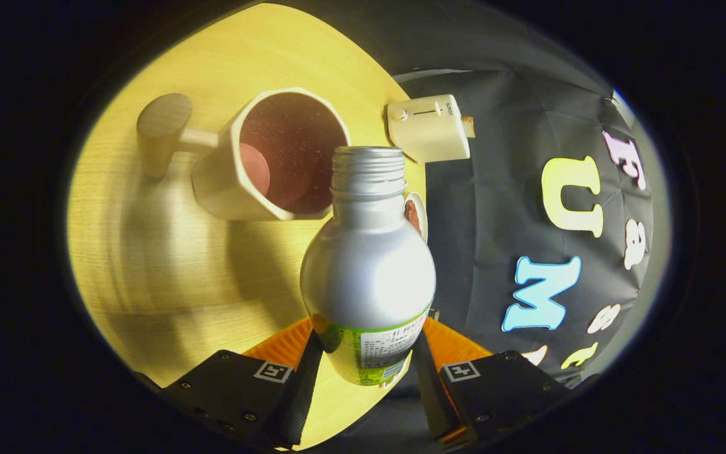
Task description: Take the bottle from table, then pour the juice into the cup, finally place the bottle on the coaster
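Tongs (pixel 368 369) clenching the bottle (pixel 368 265) by its labelled base, both fingers pressing on its sides. Bottle is silver metal, round-shouldered, threaded neck uncapped, mouth pointing away from the tongs toward the cup (pixel 275 157). Can't tell what's in the bottle. Cup is cream, faceted, dark reddish inside, sitting on the table (pixel 161 252) just beyond the bottle's mouth, wooden knob handle (pixel 162 129) sticking out left. Whole view is tilting, so the tongs are rolled sideways. Table is light wood grain. Small cream box (pixel 429 126) lying right of the cup at the table's edge.
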Demonstrator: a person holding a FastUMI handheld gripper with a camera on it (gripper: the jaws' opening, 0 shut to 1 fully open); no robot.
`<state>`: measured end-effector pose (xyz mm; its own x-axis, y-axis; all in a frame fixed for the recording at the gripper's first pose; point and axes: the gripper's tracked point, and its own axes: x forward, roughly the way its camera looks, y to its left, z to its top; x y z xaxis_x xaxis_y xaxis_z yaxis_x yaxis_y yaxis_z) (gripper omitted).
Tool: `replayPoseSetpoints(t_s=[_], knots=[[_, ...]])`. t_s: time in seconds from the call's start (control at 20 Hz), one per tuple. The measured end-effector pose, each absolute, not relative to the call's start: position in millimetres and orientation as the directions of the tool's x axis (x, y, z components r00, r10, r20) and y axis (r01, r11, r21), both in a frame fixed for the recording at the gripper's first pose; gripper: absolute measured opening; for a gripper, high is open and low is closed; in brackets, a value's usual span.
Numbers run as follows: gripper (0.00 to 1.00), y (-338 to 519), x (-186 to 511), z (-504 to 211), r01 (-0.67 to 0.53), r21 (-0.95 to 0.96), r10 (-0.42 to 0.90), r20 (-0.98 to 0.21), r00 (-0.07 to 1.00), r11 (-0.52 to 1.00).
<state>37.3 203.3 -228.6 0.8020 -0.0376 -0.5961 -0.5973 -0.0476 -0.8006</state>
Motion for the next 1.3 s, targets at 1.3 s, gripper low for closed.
replayPoseSetpoints(t_s=[1.3], knots=[[0.72,194.8,36.6,-208.0,-0.709,-0.592,-0.324,-0.633,0.703,-0.383]])
